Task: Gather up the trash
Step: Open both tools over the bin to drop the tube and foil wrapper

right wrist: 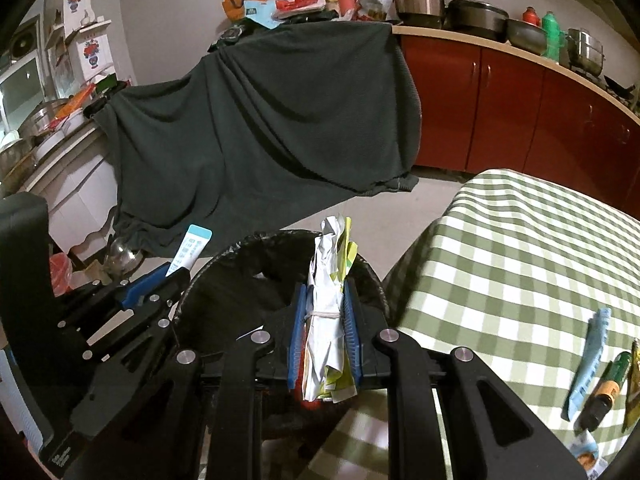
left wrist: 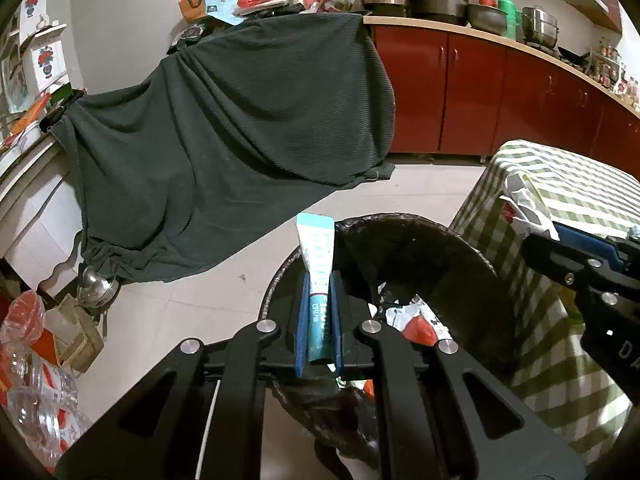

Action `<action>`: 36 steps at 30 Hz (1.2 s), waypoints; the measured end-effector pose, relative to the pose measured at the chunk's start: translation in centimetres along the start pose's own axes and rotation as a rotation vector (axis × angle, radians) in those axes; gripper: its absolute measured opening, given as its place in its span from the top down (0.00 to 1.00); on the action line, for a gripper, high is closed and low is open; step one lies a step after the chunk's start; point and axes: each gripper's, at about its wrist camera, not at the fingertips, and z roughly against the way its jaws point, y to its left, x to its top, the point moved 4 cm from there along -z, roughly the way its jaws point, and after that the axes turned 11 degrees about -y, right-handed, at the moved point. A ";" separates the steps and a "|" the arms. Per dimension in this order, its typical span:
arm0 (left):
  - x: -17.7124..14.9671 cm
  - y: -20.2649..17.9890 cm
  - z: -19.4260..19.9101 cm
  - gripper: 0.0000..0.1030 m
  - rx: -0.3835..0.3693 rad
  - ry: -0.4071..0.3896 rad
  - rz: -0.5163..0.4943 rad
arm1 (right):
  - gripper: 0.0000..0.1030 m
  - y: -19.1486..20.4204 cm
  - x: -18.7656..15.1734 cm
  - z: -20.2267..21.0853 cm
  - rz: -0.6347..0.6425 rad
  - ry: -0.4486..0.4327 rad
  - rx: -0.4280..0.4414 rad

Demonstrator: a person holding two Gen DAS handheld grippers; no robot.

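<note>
The left hand-held gripper (left wrist: 318,312) is squeezed tight on a blue & white tube (left wrist: 317,276). The tube sticks up past the blue pads, w/ its flat end on top. It hangs over the near-left rim of the trash bin (left wrist: 472,264), which has a black bag in it. Inside the bin there are already some wrappers (left wrist: 416,322), white & red.

The right hand-held gripper (right wrist: 326,324) is squeezed tight on a bunch of crumpled paper (right wrist: 328,280), white w/ some yellow-green bits. A thin band goes around the bunch. It is held over the bin too, on the side near the table (right wrist: 520,248).

The table has a green & white checked cloth. On it, far right, lie a light blue packet (right wrist: 588,360), a small dark bottle (right wrist: 606,388) & more small things at the edge, too cut off to tell.

Behind the bin a big dark cloth (left wrist: 224,140) hangs down to the floor. Red cupboards (left wrist: 472,92) w/ pots on top are at the back.
</note>
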 end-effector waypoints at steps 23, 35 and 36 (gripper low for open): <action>-0.1 -0.2 0.0 0.61 -0.035 0.007 0.034 | 0.61 -2.2 0.0 1.6 -0.025 -0.016 -0.036; 0.6 -5.1 4.0 0.56 -0.134 0.000 0.030 | 0.56 -9.3 -2.3 8.5 -0.063 -0.056 -0.163; 0.6 -5.6 4.3 0.56 -0.140 -0.003 0.025 | 0.56 -9.8 -2.5 9.0 -0.066 -0.058 -0.171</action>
